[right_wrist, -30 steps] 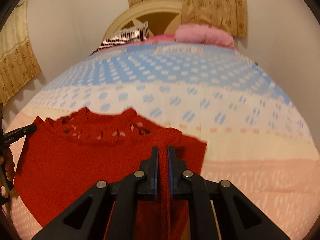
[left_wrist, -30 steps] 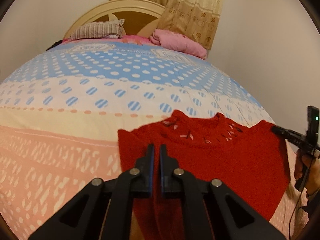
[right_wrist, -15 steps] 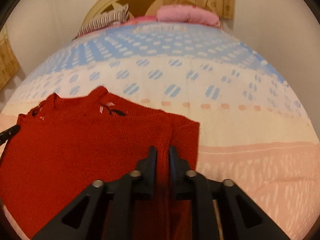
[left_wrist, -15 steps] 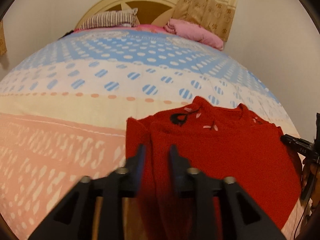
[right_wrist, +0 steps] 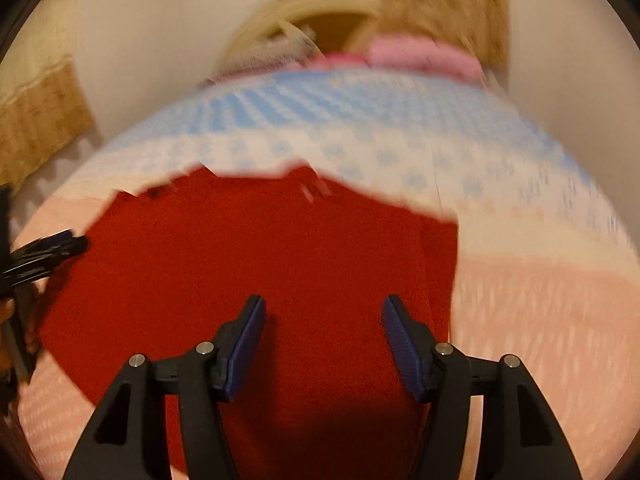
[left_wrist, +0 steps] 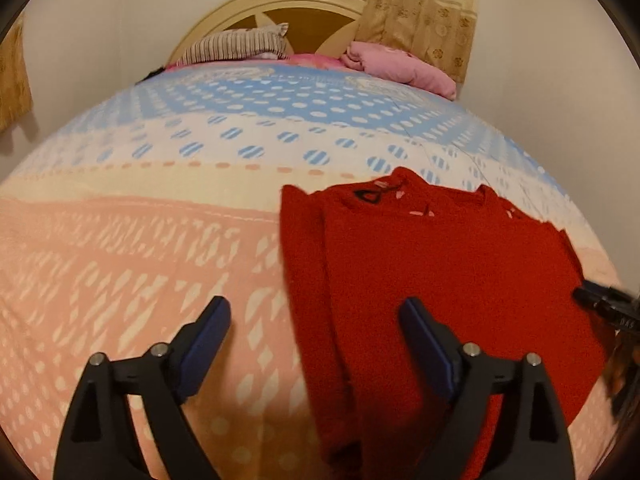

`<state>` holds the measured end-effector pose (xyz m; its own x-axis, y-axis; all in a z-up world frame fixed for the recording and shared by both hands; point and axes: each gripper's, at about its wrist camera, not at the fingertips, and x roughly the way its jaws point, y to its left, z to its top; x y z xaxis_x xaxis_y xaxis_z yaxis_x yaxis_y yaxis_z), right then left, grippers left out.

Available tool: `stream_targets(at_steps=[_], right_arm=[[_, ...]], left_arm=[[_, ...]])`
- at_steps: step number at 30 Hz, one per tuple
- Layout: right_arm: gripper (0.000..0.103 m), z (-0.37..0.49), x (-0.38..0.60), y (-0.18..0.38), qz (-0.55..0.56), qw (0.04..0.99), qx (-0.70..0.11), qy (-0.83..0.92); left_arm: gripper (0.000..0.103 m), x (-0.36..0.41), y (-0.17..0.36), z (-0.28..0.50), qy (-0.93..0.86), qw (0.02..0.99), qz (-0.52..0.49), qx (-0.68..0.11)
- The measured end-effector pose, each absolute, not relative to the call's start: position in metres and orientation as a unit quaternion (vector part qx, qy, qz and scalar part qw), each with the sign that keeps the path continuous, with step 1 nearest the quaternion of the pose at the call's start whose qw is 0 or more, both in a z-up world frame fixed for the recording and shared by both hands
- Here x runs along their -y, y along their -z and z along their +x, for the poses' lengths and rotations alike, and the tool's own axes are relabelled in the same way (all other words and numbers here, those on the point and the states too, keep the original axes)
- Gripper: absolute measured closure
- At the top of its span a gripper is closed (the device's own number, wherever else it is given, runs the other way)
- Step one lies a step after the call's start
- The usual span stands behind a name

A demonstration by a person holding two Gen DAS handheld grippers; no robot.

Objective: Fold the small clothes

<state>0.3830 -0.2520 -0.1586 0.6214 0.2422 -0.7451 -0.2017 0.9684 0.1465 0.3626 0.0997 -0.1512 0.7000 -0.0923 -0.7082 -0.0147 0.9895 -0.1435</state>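
A small red knitted sweater (left_wrist: 440,280) lies folded flat on the bed, neckline toward the headboard. It also fills the middle of the blurred right wrist view (right_wrist: 260,272). My left gripper (left_wrist: 314,340) is open and empty, just above the sweater's left edge. My right gripper (right_wrist: 324,340) is open and empty, over the sweater's near right part. The right gripper's tip shows at the far right of the left wrist view (left_wrist: 608,308); the left gripper's tip shows at the far left of the right wrist view (right_wrist: 44,252).
The bed (left_wrist: 140,240) has a sheet with peach, cream and blue dotted bands. A striped pillow (left_wrist: 236,44) and a pink pillow (left_wrist: 400,68) lie by the cream headboard (left_wrist: 280,4). Curtains (left_wrist: 420,12) hang behind. Walls close in on both sides.
Both grippers were shut on the red sweater's folded edge and laid it down onto the bed. Both have now opened and let go. The right wrist view is blurred with motion.
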Motion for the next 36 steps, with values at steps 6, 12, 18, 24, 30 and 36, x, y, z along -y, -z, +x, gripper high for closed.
stream_targets(at_steps=[6,12,18,24,30,36], right_arm=[[0.041,0.372,0.25,0.146,0.026,0.908,-0.407,-0.098],[0.041,0.321,0.187,0.12,-0.045,0.916,-0.365,-0.161],[0.041,0.282,0.108,0.118,-0.122,0.899,-0.345,-0.242],[0.041,0.259,0.06,0.135,-0.188,0.884,-0.335,-0.265],[0.041,0.244,0.033,0.149,-0.239,0.874,-0.32,-0.277],[0.041,0.235,0.019,0.156,-0.274,0.872,-0.304,-0.269]], left_arm=[[0.005,-0.118,0.158,0.357,0.004,0.91,-0.128,-0.394],[0.002,-0.114,0.159,0.353,-0.017,0.908,-0.118,-0.402],[0.001,-0.113,0.162,0.358,-0.018,0.905,-0.108,-0.412],[0.0,-0.117,0.166,0.362,-0.012,0.899,-0.115,-0.423],[0.0,-0.112,0.166,0.363,-0.011,0.899,-0.109,-0.425],[0.0,-0.111,0.166,0.364,-0.011,0.899,-0.106,-0.425]])
